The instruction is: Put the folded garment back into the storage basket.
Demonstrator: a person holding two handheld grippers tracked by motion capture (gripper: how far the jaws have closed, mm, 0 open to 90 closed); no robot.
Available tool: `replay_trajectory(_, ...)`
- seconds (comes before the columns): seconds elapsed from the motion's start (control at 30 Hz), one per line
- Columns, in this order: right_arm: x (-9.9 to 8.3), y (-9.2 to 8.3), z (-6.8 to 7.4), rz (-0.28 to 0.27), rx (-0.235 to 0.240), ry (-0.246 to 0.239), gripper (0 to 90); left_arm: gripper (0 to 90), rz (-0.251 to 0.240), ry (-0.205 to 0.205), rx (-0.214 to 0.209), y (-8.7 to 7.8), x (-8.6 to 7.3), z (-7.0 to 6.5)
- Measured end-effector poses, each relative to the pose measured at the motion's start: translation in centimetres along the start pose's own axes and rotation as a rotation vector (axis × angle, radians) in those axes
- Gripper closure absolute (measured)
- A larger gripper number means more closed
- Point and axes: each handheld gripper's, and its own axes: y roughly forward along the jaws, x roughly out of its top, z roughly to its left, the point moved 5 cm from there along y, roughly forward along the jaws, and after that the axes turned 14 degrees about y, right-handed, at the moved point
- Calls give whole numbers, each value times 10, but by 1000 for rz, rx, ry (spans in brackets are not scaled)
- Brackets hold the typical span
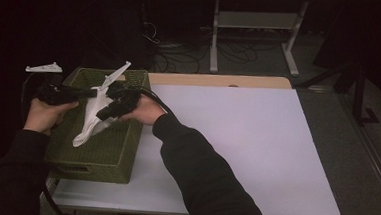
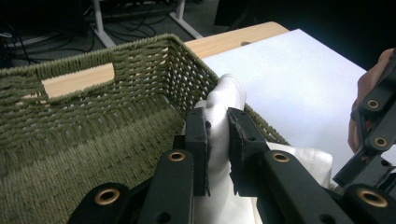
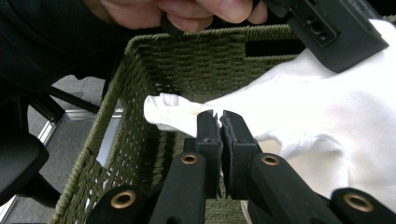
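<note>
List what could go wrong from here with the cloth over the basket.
The white cloth is pinched only at small folds by the left gripper and right gripper; either fold might slip free. Its loose end hangs near the green basket rim and could drape outside or snag on the weave.

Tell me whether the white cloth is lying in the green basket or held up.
Held up. Both tongs, left and right, are shut on the white cloth, which hangs over the green basket.
</note>
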Motion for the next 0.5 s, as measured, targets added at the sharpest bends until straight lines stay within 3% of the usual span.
replay_trajectory(0.5, -15, 3, 3, 40, 19, 8, 825, 788, 62, -19, -30, 14, -16, 1)
